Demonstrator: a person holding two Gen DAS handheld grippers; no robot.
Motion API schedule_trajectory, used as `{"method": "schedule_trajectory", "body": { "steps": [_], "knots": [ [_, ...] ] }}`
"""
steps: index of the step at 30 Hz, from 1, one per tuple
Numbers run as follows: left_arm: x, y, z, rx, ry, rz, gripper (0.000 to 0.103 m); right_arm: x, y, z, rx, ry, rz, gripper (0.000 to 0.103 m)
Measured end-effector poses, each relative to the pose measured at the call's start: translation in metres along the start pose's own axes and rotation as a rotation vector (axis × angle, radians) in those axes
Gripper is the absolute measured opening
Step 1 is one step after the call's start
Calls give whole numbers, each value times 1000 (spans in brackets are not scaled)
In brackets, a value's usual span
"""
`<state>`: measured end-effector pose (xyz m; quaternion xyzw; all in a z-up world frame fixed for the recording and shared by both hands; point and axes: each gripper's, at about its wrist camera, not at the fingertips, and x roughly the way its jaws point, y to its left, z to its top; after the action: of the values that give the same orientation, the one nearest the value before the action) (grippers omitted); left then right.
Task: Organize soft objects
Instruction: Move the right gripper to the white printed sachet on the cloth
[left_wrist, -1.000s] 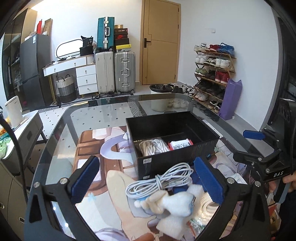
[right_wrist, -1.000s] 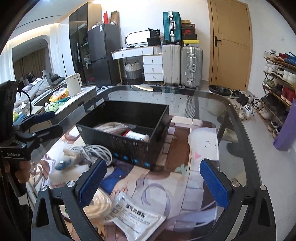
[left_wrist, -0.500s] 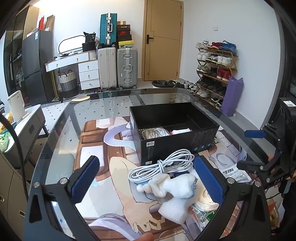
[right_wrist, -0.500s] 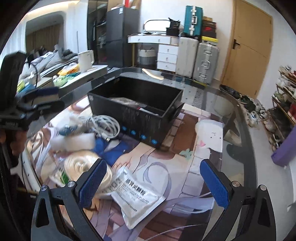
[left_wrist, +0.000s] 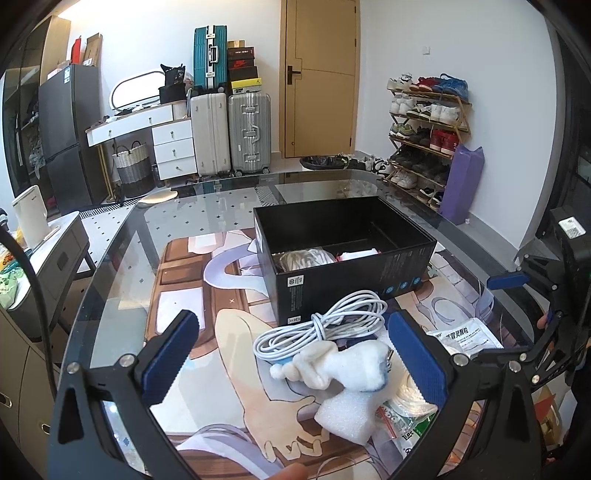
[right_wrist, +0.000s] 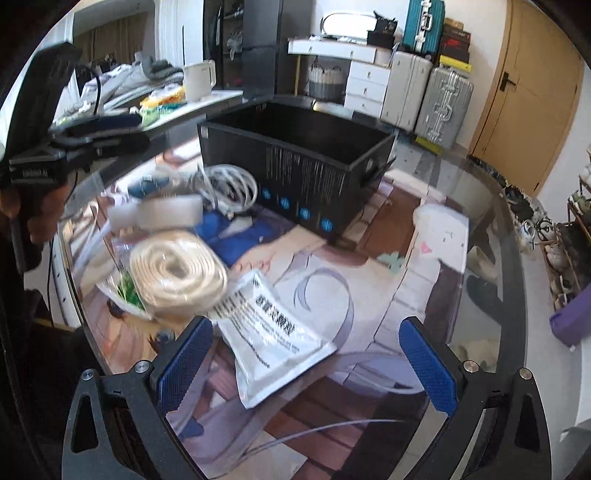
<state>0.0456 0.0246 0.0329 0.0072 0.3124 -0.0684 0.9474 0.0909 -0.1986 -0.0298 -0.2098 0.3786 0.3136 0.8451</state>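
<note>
A black box (left_wrist: 354, 269) stands on the printed mat and holds a cream bundle (left_wrist: 304, 258) and a white-red item (left_wrist: 356, 254); it also shows in the right wrist view (right_wrist: 295, 166). In front of it lie a coiled white cable (left_wrist: 325, 325), a white plush toy (left_wrist: 340, 363), a white foam block (left_wrist: 347, 413), a cream rope coil (right_wrist: 177, 273) and a white printed pouch (right_wrist: 273, 332). My left gripper (left_wrist: 291, 358) is open and empty above the cable and plush. My right gripper (right_wrist: 303, 365) is open and empty above the pouch.
The glass table (left_wrist: 122, 258) has a rounded edge. A green-printed packet (left_wrist: 406, 424) lies under the rope coil. A side cabinet with a white kettle (left_wrist: 31, 218) stands to the left. Suitcases, a door and a shoe rack (left_wrist: 424, 129) are behind.
Both grippers have drawn back from the box toward the near table edge. More of the loose items now show in front of each; the right view swung left. Both stay open.
</note>
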Motion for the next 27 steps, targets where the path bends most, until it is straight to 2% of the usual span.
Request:
{"method": "schedule_trajectory", "body": {
  "steps": [6, 15, 21, 27],
  "knots": [
    [2, -1, -1, 4, 7, 0, 103, 19, 5, -4, -5, 52, 15, 102],
    [4, -2, -1, 6, 14, 0, 103, 29, -8, 5, 105, 52, 14, 102],
    [4, -2, -2, 6, 14, 1, 103, 34, -21, 9, 172, 56, -27, 102],
    [4, -2, -2, 7, 15, 0, 103, 30, -32, 5, 189, 83, -33, 102]
  ]
}}
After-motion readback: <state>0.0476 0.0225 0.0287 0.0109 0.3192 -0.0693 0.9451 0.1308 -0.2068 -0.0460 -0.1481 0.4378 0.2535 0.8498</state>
